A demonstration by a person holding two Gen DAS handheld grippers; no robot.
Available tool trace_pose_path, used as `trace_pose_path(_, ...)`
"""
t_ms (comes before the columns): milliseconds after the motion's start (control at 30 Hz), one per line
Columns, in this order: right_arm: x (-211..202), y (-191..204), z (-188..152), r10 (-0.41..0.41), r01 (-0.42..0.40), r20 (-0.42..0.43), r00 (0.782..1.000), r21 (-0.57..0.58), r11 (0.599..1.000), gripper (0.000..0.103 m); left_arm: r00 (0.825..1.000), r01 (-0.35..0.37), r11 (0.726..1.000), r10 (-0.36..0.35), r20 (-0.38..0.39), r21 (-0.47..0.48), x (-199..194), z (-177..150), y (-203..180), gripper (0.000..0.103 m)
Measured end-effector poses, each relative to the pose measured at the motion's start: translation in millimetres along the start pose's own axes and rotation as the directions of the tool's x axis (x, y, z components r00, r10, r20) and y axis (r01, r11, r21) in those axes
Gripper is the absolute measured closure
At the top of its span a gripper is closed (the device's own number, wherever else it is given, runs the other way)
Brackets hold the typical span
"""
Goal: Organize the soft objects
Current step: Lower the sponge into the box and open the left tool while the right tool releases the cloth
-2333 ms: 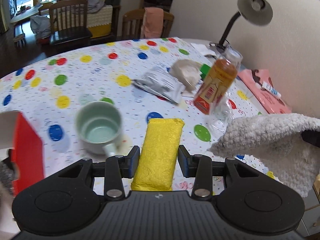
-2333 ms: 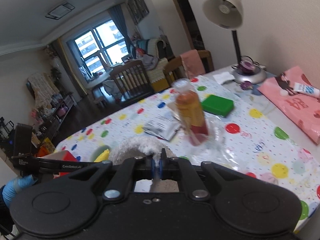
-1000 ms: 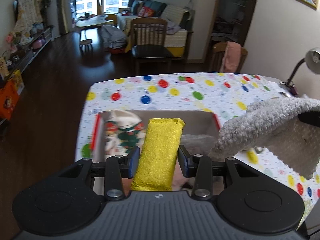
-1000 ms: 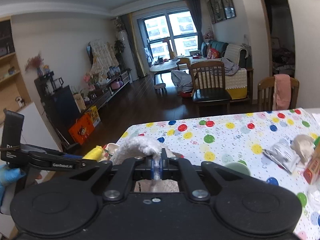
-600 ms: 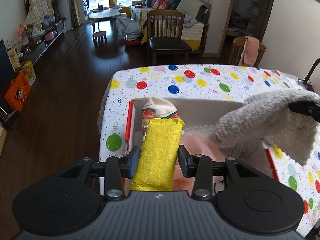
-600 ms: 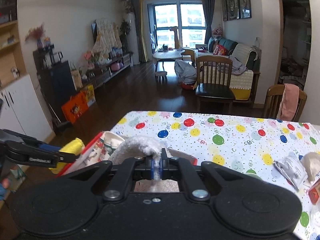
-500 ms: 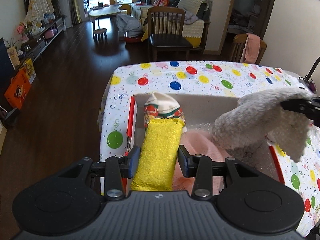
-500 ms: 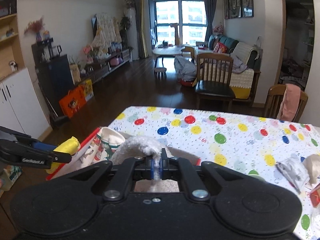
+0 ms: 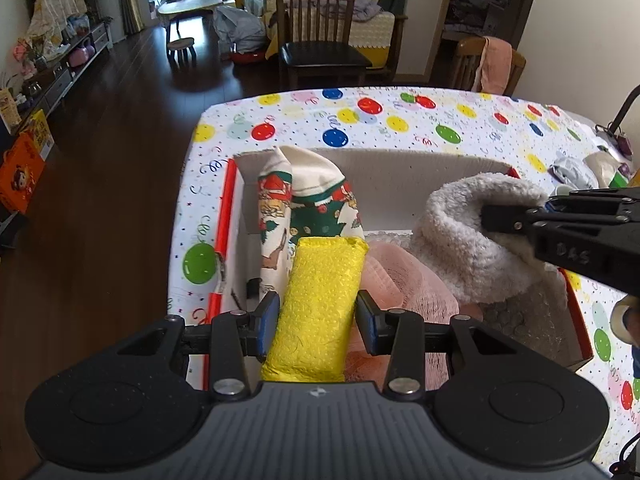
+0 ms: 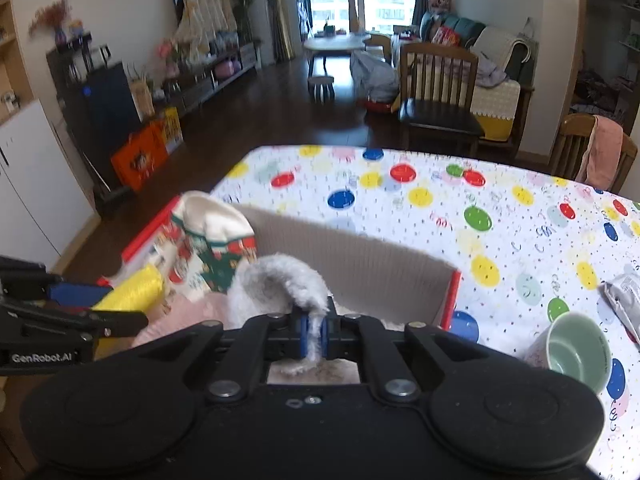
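Note:
My left gripper [image 9: 317,316] is shut on a yellow sponge [image 9: 320,304] and holds it over the near left part of an open cardboard box [image 9: 400,168] with red edges. My right gripper [image 10: 314,338] is shut on a fluffy grey-white cloth [image 10: 276,284], which hangs over the box's right side; the cloth [image 9: 472,240] also shows in the left wrist view. Inside the box lie a Christmas-print sock [image 9: 308,208], a pink cloth [image 9: 404,280] and bubble wrap [image 9: 520,320]. The sponge [image 10: 132,292] and the sock [image 10: 208,248] show in the right wrist view too.
The box stands at the corner of a table with a balloon-print cloth [image 9: 360,120]. A pale green mug [image 10: 576,352] and a silver packet [image 10: 624,296] lie to the right of the box. Wooden chairs [image 9: 320,40] stand beyond the table's far edge.
Both grippers swung from the table's cluttered side to the box. They have since come lower and closer over it, the grey cloth now sinking onto the box's contents.

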State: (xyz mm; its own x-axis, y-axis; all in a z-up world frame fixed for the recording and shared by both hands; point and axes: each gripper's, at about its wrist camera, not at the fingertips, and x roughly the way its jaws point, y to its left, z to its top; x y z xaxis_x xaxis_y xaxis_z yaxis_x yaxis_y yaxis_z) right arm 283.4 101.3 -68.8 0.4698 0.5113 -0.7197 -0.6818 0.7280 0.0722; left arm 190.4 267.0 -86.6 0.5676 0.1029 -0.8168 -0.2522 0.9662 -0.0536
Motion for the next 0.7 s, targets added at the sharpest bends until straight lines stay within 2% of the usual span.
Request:
trace_pose_path(333, 9.1, -4.0, -5.7, -0.023, 0.021, -0.051, 0.998, -0.025, 0.999, 0.080, 0.999, 0.013, 1.000, -0.012, -0.049, 0.023, 26.3, -2.6, -1.6, 0.063)
trace_pose_path(567, -2.9, -4.6, -1.5, 0.004, -0.005, -0.051, 0.999, -0.032, 0.999, 0.057, 0.998, 0.023, 1.000, -0.022, -0.056, 0.017, 33.0, -3.5, 1.4, 0.063)
trace_pose_path(600, -4.9, -4.2, -1.5, 0.004, -0.006, -0.050, 0.999, -0.033, 0.999, 0.052, 0.998, 0.029, 1.000, -0.028, -0.056, 0.010, 33.1, -3.5, 2.1, 0.062)
trace_pose_path(700, -11.5, -3.5, -1.3, 0.018, -0.020, -0.040, 0.999, -0.037, 0.999, 0.049, 0.998, 0.033, 0.999, -0.033, -0.049, -0.002, 31.4, -3.4, 3.7, 0.049)
